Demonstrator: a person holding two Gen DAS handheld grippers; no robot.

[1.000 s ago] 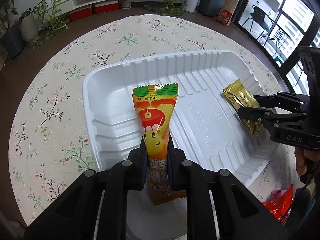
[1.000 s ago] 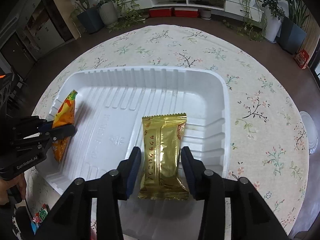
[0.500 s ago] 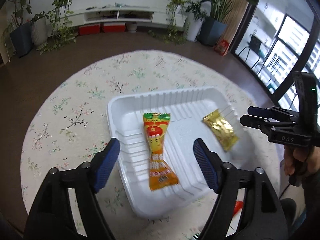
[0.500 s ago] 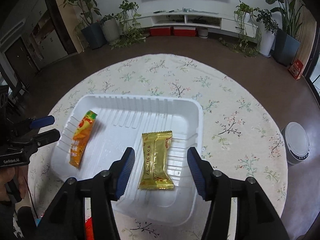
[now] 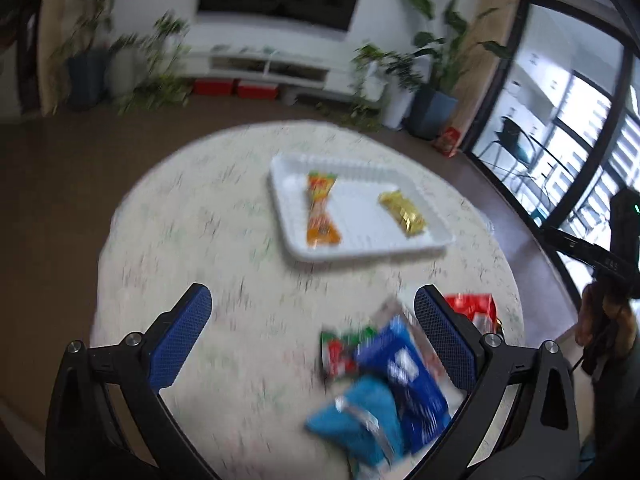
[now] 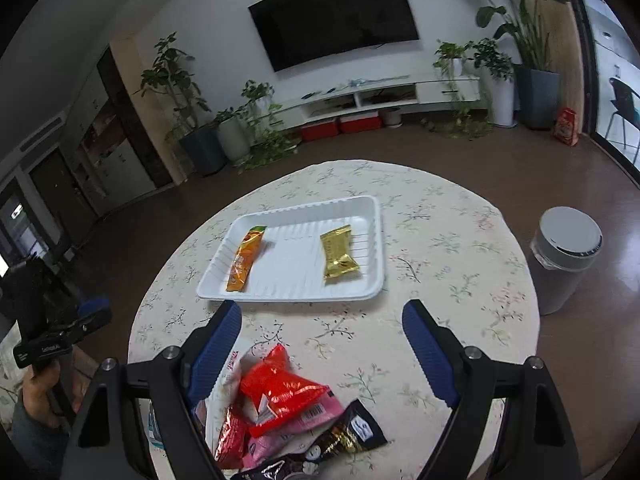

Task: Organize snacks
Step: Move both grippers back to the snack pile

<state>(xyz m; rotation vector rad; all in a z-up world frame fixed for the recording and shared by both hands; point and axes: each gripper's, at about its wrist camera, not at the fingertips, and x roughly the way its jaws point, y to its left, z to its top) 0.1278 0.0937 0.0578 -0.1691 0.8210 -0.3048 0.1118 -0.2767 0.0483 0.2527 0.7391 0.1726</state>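
A white tray (image 5: 285, 196) (image 6: 304, 297) sits mid-table on the floral cloth. In it lie an orange snack stick (image 5: 320, 212) (image 6: 245, 258) on the left and a gold wrapped snack (image 5: 402, 210) (image 6: 339, 254) on the right. My left gripper (image 5: 312, 294) is pulled back above the near table, its jaws opening wide with nothing between them. My right gripper (image 6: 322, 307) is also back from the tray, jaws opening and empty. Loose snacks lie near the front edge: blue packs (image 5: 384, 384), a red pack (image 6: 280, 388), pink and dark packs (image 6: 352, 432).
A grey lidded bin (image 6: 566, 256) stands on the floor right of the round table. A hand (image 6: 40, 384) holds the other gripper at the left edge. Potted plants and a low TV shelf line the far wall.
Both grippers let go of their snacks, opened wide and drew back and up from the tray. The orange stick and gold snack now lie in the tray; the loose pile came into view.
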